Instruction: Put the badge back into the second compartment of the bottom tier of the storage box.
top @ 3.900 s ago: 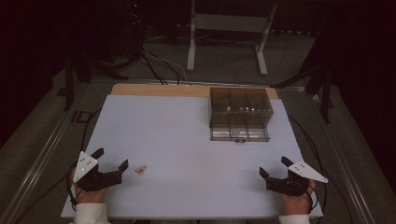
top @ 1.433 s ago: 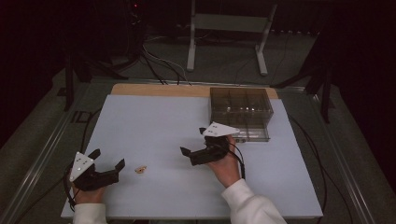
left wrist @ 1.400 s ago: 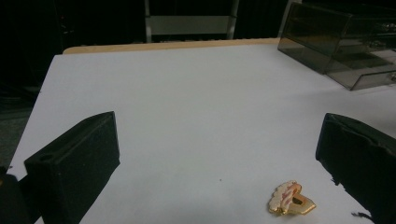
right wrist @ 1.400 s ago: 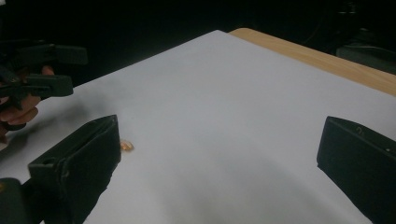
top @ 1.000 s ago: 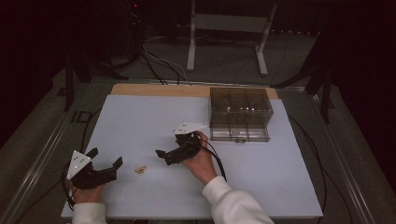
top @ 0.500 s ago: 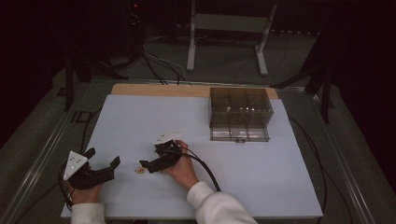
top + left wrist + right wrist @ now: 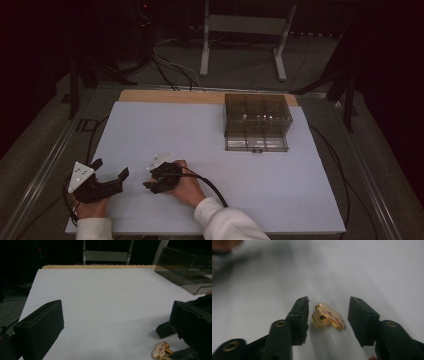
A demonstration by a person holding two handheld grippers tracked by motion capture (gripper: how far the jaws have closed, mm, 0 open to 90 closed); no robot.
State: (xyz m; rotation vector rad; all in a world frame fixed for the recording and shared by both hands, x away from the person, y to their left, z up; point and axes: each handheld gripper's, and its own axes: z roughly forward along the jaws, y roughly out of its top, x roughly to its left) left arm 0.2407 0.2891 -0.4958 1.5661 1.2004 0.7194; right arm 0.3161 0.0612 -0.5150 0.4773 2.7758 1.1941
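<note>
Right gripper view — jaws straddle a gold pin (image 7: 328, 316), untouched.

Gold, pink-streaked charm (image 7: 328, 316); white table (image 7: 200, 130)

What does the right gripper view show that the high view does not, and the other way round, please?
The right gripper view shows the small gold clip lying between the open jaws of the right gripper, apart from both. The high view shows the left gripper, also open, and the clear compartment box at the far side. Both show the white table.
</note>
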